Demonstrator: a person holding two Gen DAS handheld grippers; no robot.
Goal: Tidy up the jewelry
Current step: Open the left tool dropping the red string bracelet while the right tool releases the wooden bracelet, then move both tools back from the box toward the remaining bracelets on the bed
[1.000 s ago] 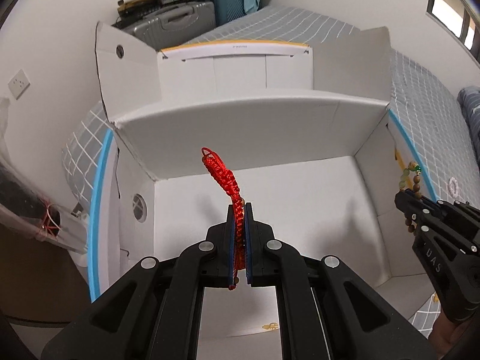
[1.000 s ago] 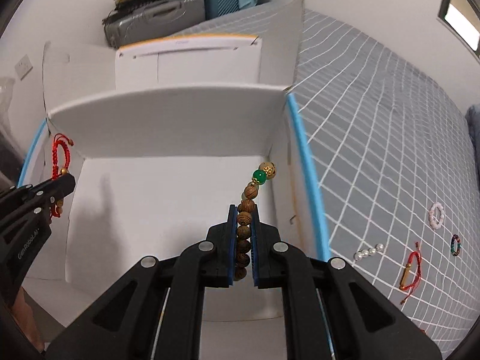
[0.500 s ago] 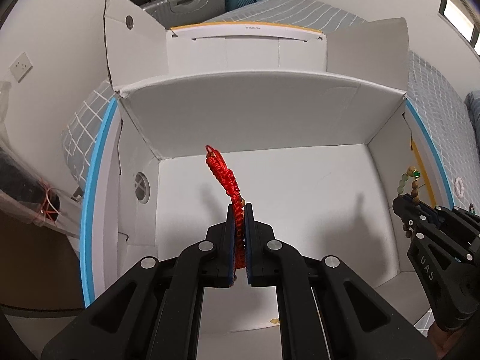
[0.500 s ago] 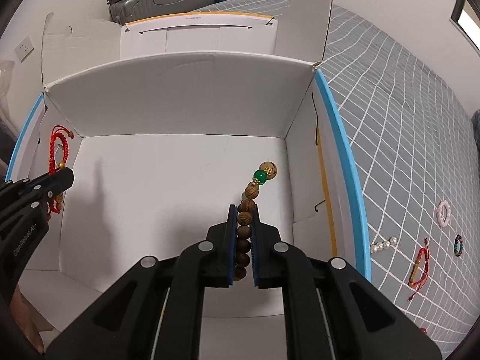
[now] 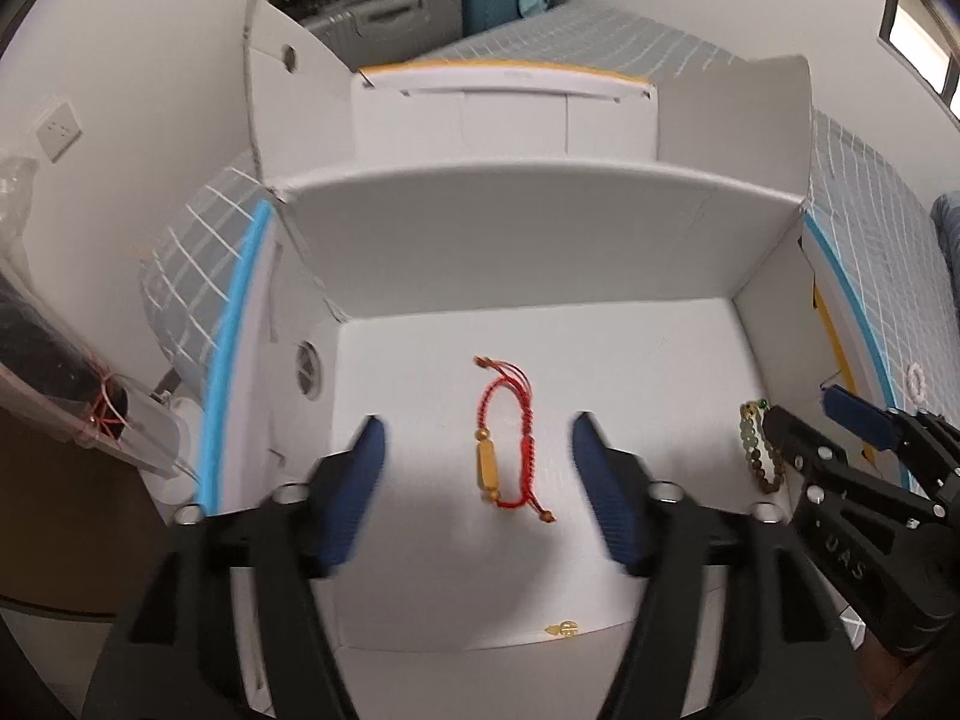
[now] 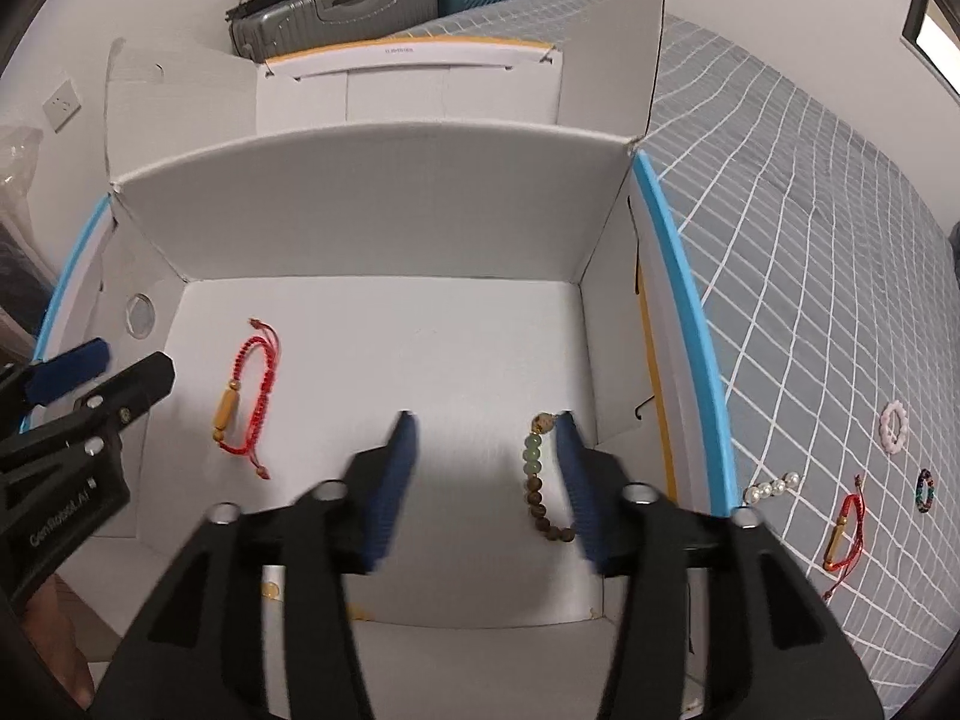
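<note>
Jewelry is now lying loose on the floor of the white cardboard box (image 6: 372, 210). The red cord bracelet (image 5: 507, 438), which half a second ago was pinched upright in the left claw (image 5: 477, 480), is seen flat on the box floor between that claw's spread fingers, touching neither. The wooden bead bracelet (image 6: 543, 477), which was likewise clamped in the right claw (image 6: 486, 480), is seen lying near the box's right wall, just beside the inner face of the right-hand finger (image 6: 579, 486); whether it touches that pad cannot be told. Both claws are spread wide and nothing is held in either. Motion blur on the finger pads suggests that the opening was only just made.

Both pieces are judged to have been released together, so this pair can be counted as put away. The two bracelets are well apart on the box floor, the red one toward the left side, the beaded one toward the right.

More work is judged to remain. On the grey checked bed cover (image 6: 810, 240), outside the box to the right, a short string of pearls (image 6: 771, 487), a pale pink ring (image 6: 894, 425), a small dark beaded ring (image 6: 926, 489) and a second red cord bracelet (image 6: 846, 531) are seen. A withdrawal from the box and a reach toward these pieces would be expected next, the right claw being the nearer one.
</note>
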